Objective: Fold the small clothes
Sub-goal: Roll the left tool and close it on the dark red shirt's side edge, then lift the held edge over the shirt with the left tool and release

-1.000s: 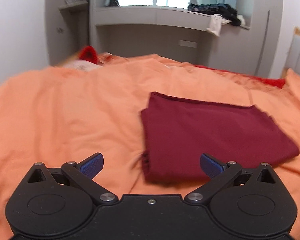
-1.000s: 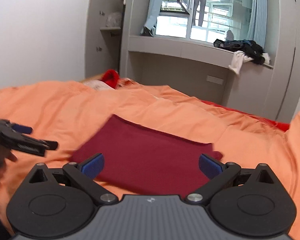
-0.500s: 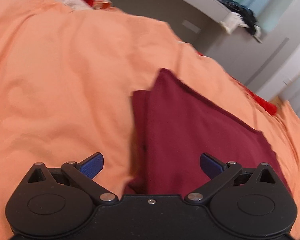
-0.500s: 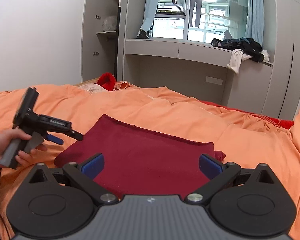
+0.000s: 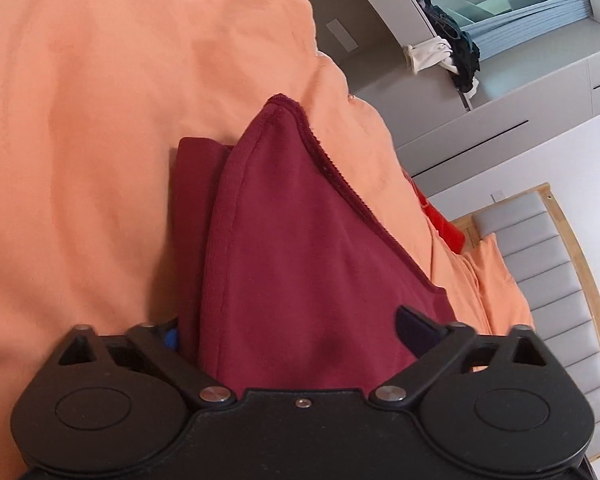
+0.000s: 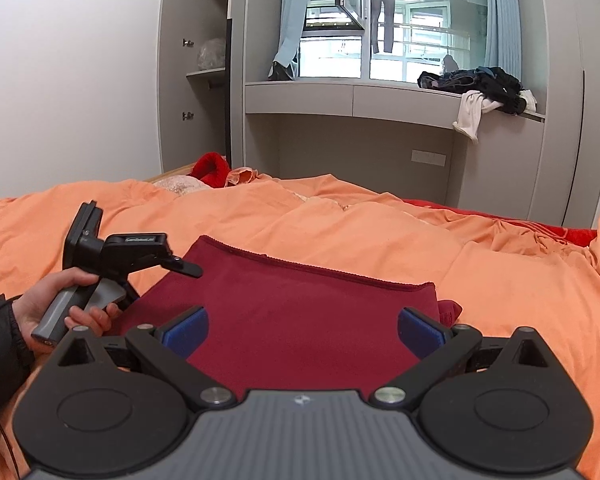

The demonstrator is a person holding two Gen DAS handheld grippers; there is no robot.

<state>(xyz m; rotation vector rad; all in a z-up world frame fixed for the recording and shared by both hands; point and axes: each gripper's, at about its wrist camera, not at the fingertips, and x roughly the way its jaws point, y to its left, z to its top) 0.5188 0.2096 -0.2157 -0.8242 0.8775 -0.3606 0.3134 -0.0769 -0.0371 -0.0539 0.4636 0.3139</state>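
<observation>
Left gripper (image 5: 292, 332) rolled sideways, jaws closing around folded maroon garment (image 5: 300, 240) edge; right gripper (image 6: 302, 330) level, jaws apart.

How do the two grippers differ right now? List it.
The left gripper is rolled on its side at the maroon cloth's edge, one finger above and one below; the right gripper sits level, fingers spread over the cloth's top. The left gripper's jaws are closing around the cloth; the right gripper is open, gripping nothing. Both have blue pads.
</observation>
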